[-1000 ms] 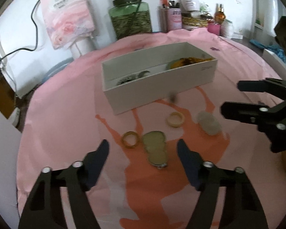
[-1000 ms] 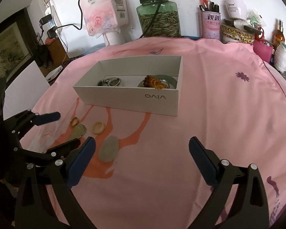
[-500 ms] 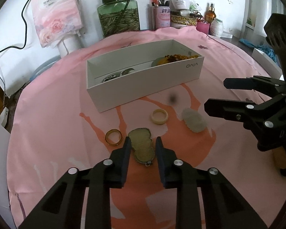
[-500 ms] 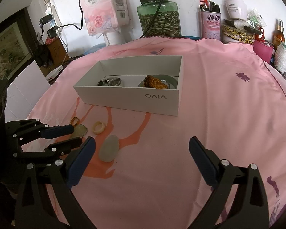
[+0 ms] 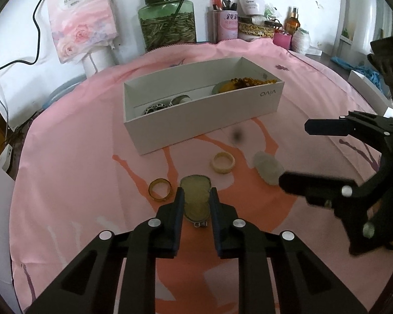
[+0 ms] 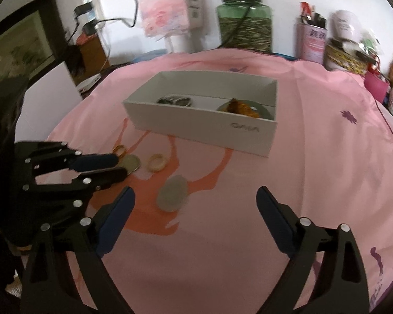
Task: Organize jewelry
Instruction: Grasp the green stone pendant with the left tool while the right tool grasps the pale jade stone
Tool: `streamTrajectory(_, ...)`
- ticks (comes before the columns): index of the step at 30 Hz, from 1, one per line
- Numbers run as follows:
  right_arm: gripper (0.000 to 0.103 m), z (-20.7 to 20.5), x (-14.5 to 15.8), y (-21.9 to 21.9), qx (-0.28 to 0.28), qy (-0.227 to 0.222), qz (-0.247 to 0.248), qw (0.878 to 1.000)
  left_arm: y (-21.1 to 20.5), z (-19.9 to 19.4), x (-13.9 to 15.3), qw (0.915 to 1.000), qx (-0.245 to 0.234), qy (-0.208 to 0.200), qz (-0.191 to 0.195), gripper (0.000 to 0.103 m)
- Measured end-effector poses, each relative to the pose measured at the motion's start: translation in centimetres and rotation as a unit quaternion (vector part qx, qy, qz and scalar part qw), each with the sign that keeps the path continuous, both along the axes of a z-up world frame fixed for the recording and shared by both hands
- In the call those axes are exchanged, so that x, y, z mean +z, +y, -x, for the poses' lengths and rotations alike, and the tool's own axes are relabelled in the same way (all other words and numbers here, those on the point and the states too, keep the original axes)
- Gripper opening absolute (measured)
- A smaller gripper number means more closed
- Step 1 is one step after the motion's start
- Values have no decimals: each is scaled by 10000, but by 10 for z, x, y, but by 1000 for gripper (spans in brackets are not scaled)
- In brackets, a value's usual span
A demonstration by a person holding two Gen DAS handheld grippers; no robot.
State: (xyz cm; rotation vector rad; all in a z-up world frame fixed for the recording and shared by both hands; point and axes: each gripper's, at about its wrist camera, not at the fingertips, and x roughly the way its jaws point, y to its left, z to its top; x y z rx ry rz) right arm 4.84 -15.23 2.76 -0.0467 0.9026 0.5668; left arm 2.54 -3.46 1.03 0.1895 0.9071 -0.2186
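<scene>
My left gripper is shut on a flat greenish gourd-shaped pendant that lies on the pink cloth; it also shows in the right wrist view. An amber ring lies just left of it, a cream ring and a pale jade stone to the right. The white box behind holds rings and an amber bead piece. My right gripper is open and empty, hovering near the jade stone.
A green glass jar, a pink tissue pack, a pink pen cup and bottles stand along the back wall. The round table's edge drops off at the left, beside a white board.
My left gripper went from wide open to shut around the gourd pendant. My right gripper moved forward and left toward the jade stone, still open.
</scene>
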Motion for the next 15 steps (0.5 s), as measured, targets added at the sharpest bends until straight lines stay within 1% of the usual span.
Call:
streamTrajectory(3,87,3,-1,4,98,-5,49,9999,-1,0,-1,10000,-19,1,-11,21)
streamTrajectory(7,87,5,-1,6,147,-5,86,9999,-6,1,-2,9999,-85,-10,-64,28)
streamTrajectory(15,87,4,-2,6,150,31,83,9998,-7,-6,-3,10000,-55,-20,-47,32)
